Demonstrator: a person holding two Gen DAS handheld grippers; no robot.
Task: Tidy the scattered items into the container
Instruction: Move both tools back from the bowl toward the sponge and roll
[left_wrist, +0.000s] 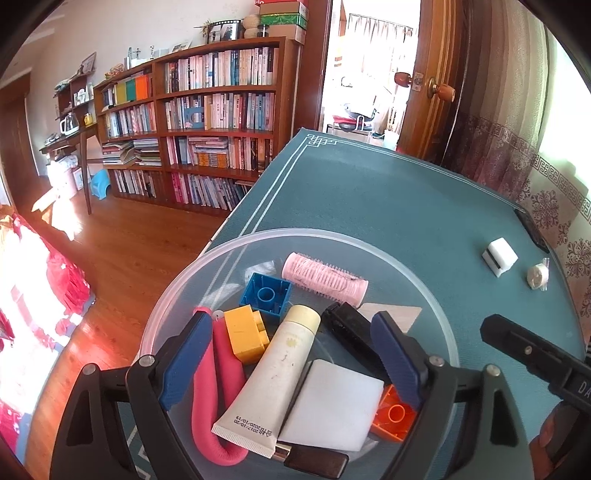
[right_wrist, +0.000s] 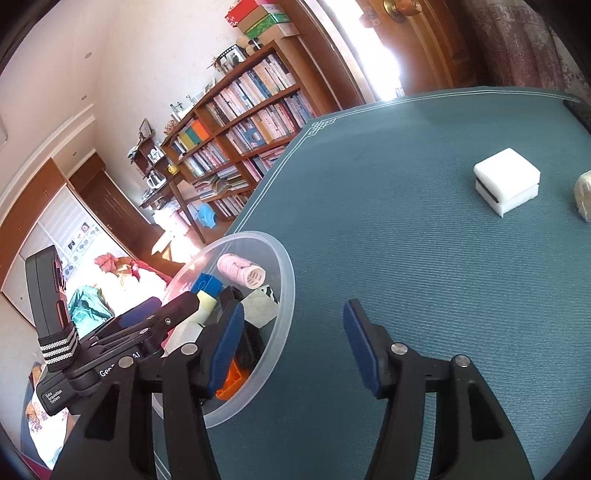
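the left gripper (left_wrist: 291, 358) hung spread over the clear bowl (left_wrist: 424, 280), gripping nothing. inside lay a pink roller (left_wrist: 325, 278), blue brick (left_wrist: 266, 295), yellow brick (left_wrist: 245, 338), cream tube (left_wrist: 273, 376), white pad (left_wrist: 332, 402) and orange brick (left_wrist: 393, 415). the right gripper (right_wrist: 293, 345) was spread too, empty, the bowl at its 9 o'clock. a white block (right_wrist: 506, 184) and small pale roll (right_wrist: 583, 197) sat at 1 o'clock on the teal cloth (right_wrist: 406, 221).
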